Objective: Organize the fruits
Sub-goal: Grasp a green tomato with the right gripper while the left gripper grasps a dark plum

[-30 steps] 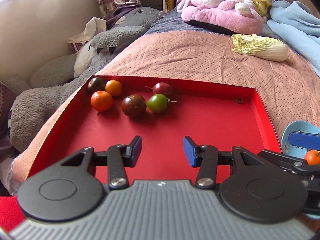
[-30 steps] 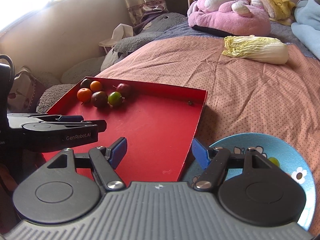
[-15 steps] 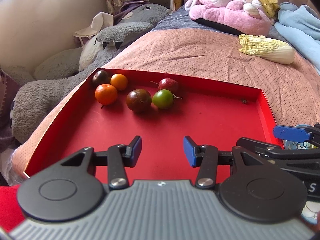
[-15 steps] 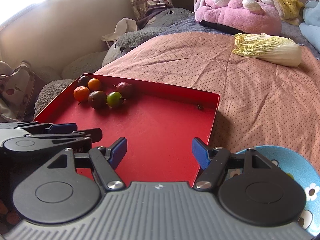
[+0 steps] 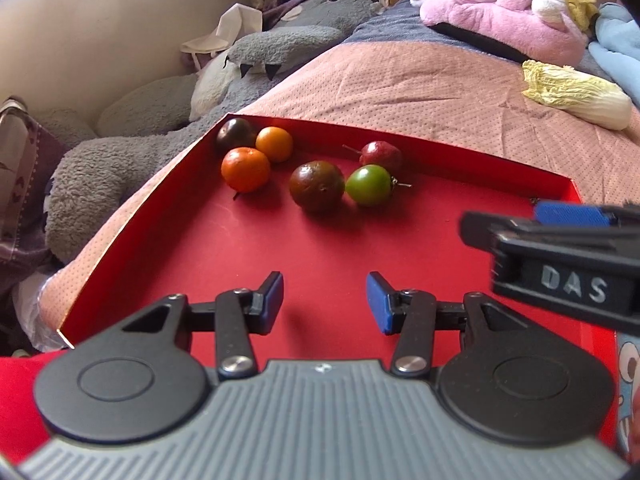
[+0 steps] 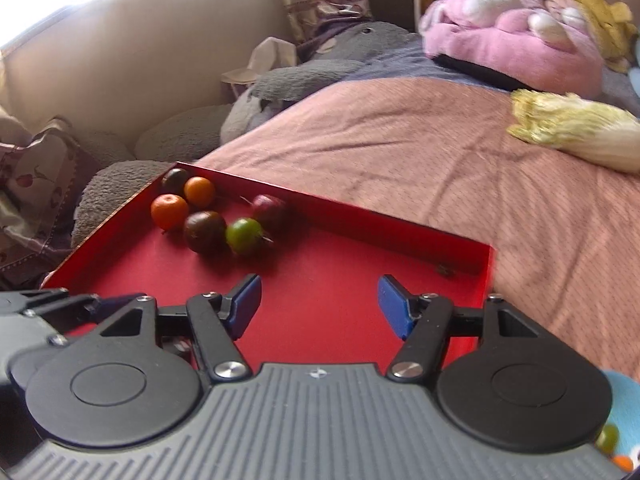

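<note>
A red tray [image 5: 200,264] [image 6: 340,308] lies on the bed. In its far left corner sit several small fruits: two orange ones [image 5: 245,169] [image 6: 169,211], a dark brown one [image 5: 317,185] [image 6: 205,231], a green one [image 5: 368,184] [image 6: 243,234], a red one [image 5: 380,153] [image 6: 269,206] and a dark one in the corner [image 5: 234,132]. My left gripper [image 5: 325,305] is open and empty over the tray's near part. My right gripper [image 6: 319,305] is open and empty over the tray, beside the left one; it shows at the right of the left wrist view [image 5: 560,240].
A blue patterned plate [image 6: 624,420] holding a green fruit [image 6: 608,438] sits right of the tray. A napa cabbage [image 5: 576,94] [image 6: 576,132] lies on the pink bedspread beyond. Pink and grey plush toys [image 5: 500,4] line the back and left.
Both grippers have moved forward over the tray toward the fruits. The right gripper has shifted left from over the plate to over the tray. Both stayed open.
</note>
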Demonstrator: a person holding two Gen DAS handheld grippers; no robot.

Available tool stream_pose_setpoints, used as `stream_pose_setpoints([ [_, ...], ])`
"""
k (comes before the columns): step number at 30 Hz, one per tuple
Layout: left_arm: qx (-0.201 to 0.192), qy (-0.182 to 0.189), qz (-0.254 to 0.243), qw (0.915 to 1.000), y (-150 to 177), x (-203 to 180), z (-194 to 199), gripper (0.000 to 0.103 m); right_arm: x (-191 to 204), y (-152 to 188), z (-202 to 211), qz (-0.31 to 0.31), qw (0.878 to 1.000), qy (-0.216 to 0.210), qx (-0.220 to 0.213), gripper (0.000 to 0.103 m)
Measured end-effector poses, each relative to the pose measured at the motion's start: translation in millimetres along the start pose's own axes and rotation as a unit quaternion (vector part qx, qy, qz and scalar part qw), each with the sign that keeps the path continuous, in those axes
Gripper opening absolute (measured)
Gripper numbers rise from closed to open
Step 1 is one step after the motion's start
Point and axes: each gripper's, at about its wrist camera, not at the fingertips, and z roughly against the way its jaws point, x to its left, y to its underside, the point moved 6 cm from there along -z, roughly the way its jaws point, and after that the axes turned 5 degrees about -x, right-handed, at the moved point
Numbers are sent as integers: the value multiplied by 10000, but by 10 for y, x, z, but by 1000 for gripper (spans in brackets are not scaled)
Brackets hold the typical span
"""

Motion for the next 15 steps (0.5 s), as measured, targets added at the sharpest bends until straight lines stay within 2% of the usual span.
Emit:
stream_pose_setpoints([
  [6, 65, -364, 181, 9992, -17, 129, -47, 49, 333, -150, -421, 495, 9979, -292, 306, 62],
  [15, 113, -454, 179, 9987, -58, 176, -112, 49, 514, -209, -855, 821, 9937, -448, 617, 45],
])
